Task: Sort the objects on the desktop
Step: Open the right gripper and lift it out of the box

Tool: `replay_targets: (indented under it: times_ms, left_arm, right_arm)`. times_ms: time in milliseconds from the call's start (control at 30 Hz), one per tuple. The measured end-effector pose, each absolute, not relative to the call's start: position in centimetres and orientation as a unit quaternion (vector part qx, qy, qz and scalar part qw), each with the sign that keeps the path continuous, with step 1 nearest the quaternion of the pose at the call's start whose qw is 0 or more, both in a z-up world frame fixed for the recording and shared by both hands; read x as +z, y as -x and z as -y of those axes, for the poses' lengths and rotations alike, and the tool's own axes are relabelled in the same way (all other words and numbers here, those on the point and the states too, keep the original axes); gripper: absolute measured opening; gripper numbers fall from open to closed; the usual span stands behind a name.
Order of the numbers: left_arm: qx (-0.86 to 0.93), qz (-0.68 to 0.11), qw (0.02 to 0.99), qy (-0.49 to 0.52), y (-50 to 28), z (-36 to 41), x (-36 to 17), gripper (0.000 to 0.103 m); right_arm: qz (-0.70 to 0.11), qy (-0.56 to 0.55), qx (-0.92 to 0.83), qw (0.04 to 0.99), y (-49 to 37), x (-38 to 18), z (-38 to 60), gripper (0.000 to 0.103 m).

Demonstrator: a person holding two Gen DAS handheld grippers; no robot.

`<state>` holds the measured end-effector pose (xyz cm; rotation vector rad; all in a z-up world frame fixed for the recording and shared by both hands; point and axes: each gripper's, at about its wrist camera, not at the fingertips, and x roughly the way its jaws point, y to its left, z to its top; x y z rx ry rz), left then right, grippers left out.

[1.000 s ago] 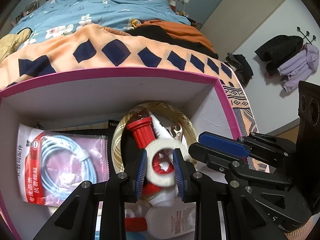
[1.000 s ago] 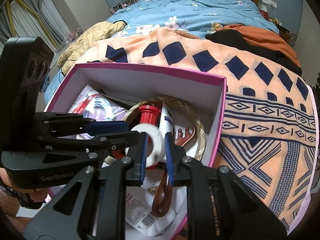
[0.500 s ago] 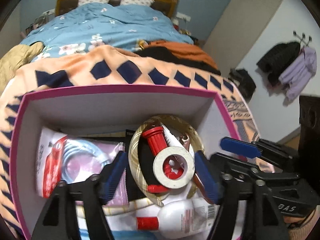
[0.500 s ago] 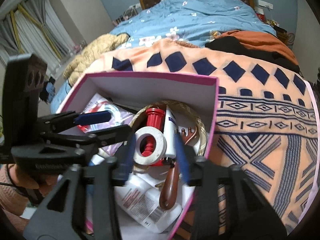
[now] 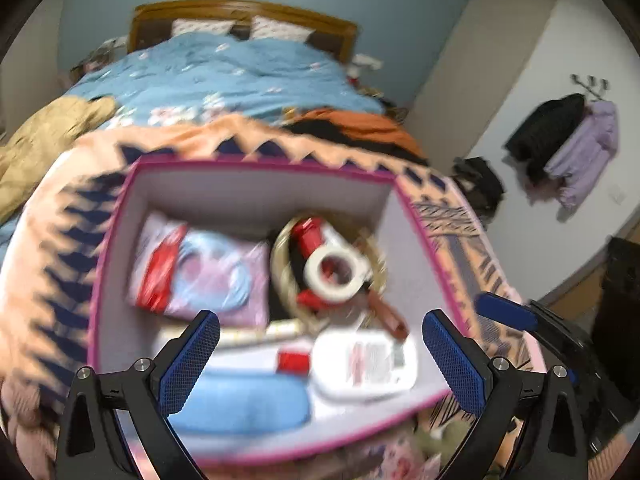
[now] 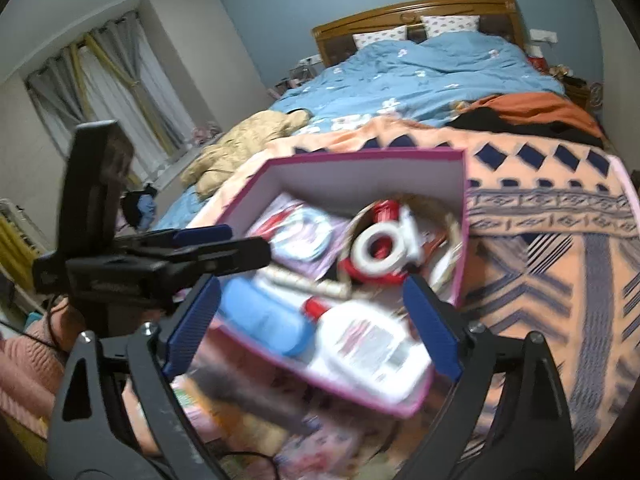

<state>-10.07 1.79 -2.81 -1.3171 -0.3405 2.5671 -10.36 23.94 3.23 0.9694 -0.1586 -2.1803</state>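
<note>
Your left tongs (image 5: 320, 364) are opening wide and empty over the pink box (image 5: 260, 168) on the bed (tape roll (image 5: 334, 270) lying inside), while your right tongs (image 6: 312, 328) are opening, gripping nothing.

Dim, even indoor light; both fisheye views motion-blurred at centre, edges bent and vignetted.

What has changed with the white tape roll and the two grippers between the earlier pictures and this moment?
Both grippers let go of the white tape roll. The left gripper and right gripper are opening wide, nothing between their jaws, and have pulled back from the pink box. The roll stays on the red bottle; the other contents lie as before.
</note>
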Motion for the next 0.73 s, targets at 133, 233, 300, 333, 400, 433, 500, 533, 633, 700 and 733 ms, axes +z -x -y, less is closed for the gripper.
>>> replay_targets:
  times_ms: [133, 233, 300, 333, 400, 433, 500, 533, 633, 700, 733]
  left_arm:
    - [0.87, 0.109, 0.088, 0.473, 7.5, -0.8, -3.8, 0.103]
    - [0.863, 0.092, 0.071, 0.492, 5.8, -0.5, -4.8, 0.103]
    - [0.873, 0.068, 0.062, 0.479, 4.2, -0.7, -4.8, 0.103]
    - [0.872, 0.054, 0.053, 0.484, 3.7, -1.0, -5.0, 0.103]
    - [0.867, 0.053, 0.053, 0.493, 3.3, -1.1, -5.3, 0.103]
    - [0.867, 0.06, 0.056, 0.491, 2.8, -1.1, -5.4, 0.103]
    - [0.867, 0.06, 0.059, 0.491, 2.0, -1.2, -5.5, 0.103]
    - [0.867, 0.056, 0.055, 0.493, 1.8, -1.3, -5.7, 0.103]
    - [0.869, 0.054, 0.049, 0.489, 1.2, -1.5, -5.7, 0.103]
    - [0.872, 0.047, 0.048, 0.486, 0.9, -1.8, -5.6, 0.103]
    - [0.872, 0.044, 0.045, 0.485, 0.8, -1.9, -5.5, 0.103]
  right_arm:
    - [0.081, -0.392, -0.84, 0.367, 7.7, 2.0, -23.5, 0.095]
    - [0.094, -0.405, -0.831, 0.369, 6.5, 1.0, -23.5, 0.095]
    - [0.099, -0.405, -0.832, 0.365, 5.8, 0.8, -23.6, 0.095]
    - [0.098, -0.408, -0.83, 0.367, 5.6, 0.8, -23.6, 0.095]
    - [0.092, -0.412, -0.83, 0.363, 5.5, 0.7, -23.6, 0.095]
    - [0.092, -0.414, -0.829, 0.365, 5.3, 0.7, -23.6, 0.095]
    - [0.09, -0.414, -0.83, 0.361, 5.1, 0.8, -23.7, 0.095]
    - [0.088, -0.416, -0.83, 0.36, 5.0, 0.7, -23.7, 0.095]
    - [0.086, -0.433, -0.824, 0.355, 4.8, 0.4, -23.6, 0.095]
    - [0.081, -0.436, -0.823, 0.355, 4.6, 0.2, -23.4, 0.095]
    - [0.078, -0.434, -0.824, 0.356, 4.4, 0.2, -23.3, 0.095]
